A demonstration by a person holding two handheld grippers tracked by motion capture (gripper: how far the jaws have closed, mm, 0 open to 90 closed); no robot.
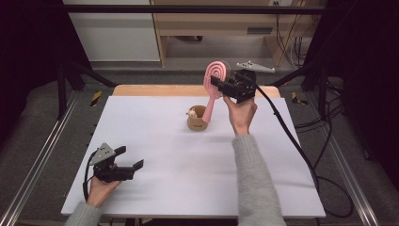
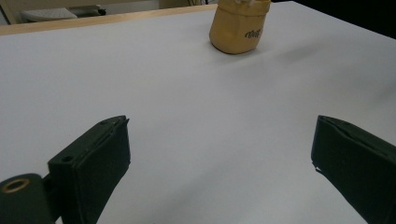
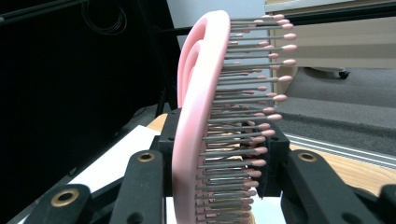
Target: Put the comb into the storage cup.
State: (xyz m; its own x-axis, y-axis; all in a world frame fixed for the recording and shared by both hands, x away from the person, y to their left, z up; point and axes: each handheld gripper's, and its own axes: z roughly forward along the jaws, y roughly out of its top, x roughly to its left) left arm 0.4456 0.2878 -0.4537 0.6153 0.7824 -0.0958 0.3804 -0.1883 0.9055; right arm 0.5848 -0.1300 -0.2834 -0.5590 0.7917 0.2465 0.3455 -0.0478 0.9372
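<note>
Nearest our side of the white table (image 1: pixel 188 174), well short of the tan cup (image 1: pixel 197 118) and off to its left, we kept the left gripper (image 1: pixel 127 159) low with its jaws spread wide and nothing between them. In the left gripper view the cup (image 2: pixel 239 27) stood far ahead, cut off at the top edge.

Beyond that, just right of the cup and above it, our right gripper (image 1: pixel 221 86) pinched the pink hairbrush (image 1: pixel 214 84) at the base of its head. The brush's long axis ran steeply down and slightly left — its handle end reached the cup's mouth, and whether it had gone inside or only touched the rim we could not tell. The right hand was plainly the nearer one.

In the right gripper view the brush (image 3: pixel 196 116) rose edge-on between the jaws, bristles to the right — the handle and cup lay hidden below. A small pale object (image 1: pixel 191 113) at the cup's rim stayed too small to name.
</note>
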